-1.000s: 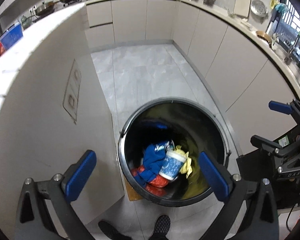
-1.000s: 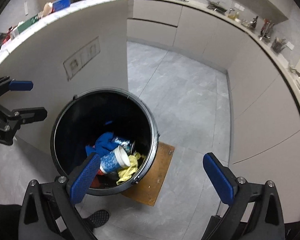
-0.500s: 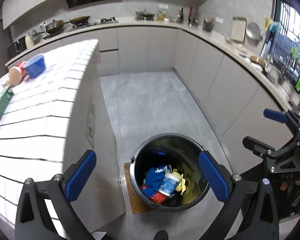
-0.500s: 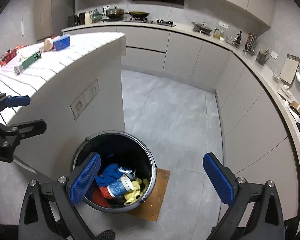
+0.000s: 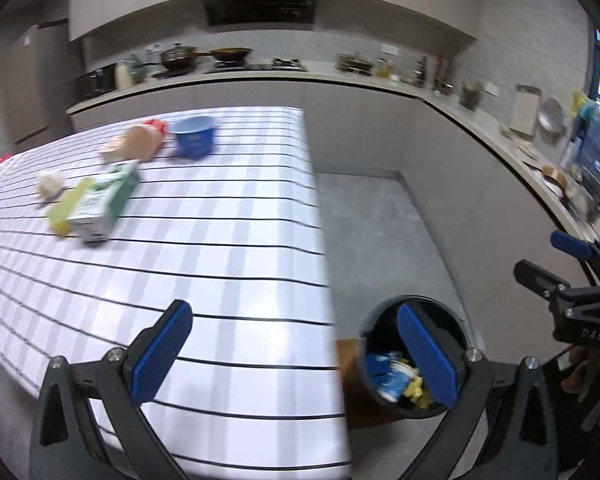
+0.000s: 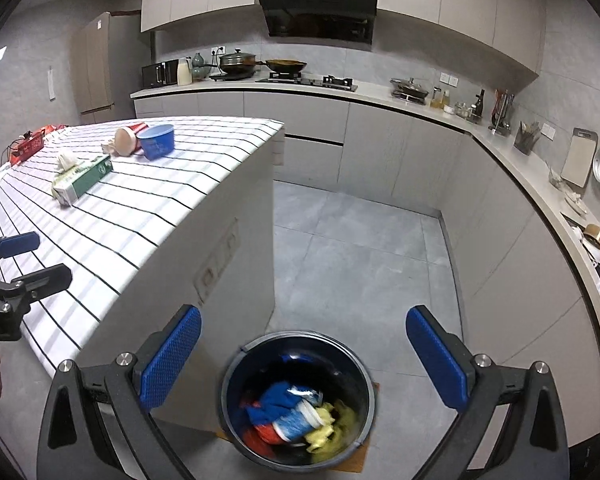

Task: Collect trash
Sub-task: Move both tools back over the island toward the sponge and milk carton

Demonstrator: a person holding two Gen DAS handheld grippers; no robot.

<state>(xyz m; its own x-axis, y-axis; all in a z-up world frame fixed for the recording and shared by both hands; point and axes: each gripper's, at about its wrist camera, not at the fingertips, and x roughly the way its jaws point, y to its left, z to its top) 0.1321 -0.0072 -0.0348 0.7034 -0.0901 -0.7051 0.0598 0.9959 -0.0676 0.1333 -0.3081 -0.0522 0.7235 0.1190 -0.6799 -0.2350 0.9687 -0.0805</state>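
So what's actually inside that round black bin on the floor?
In the bin lie a blue-and-white paper cup, crumpled blue wrapping, something red and yellow scraps. Whatever sits beneath that pile, and the bin's bottom, is covered.

Counter (image 6: 148, 216) white with black stripes; bowl (image 6: 157, 142) blue; carton (image 6: 85, 179) green-white; bin (image 6: 236, 380) black; gripper pads (image 6: 171, 356) blue.

The round dark bin (image 6: 298, 404) has a glossy metal rim and holds crumpled blue cloth (image 6: 278, 398). The counter's striped white top (image 6: 140, 196) shines smooth; near its far edge lies a green-and-white printed cardboard carton (image 6: 85, 178). Grey floor tiles (image 6: 352, 256) look matt.
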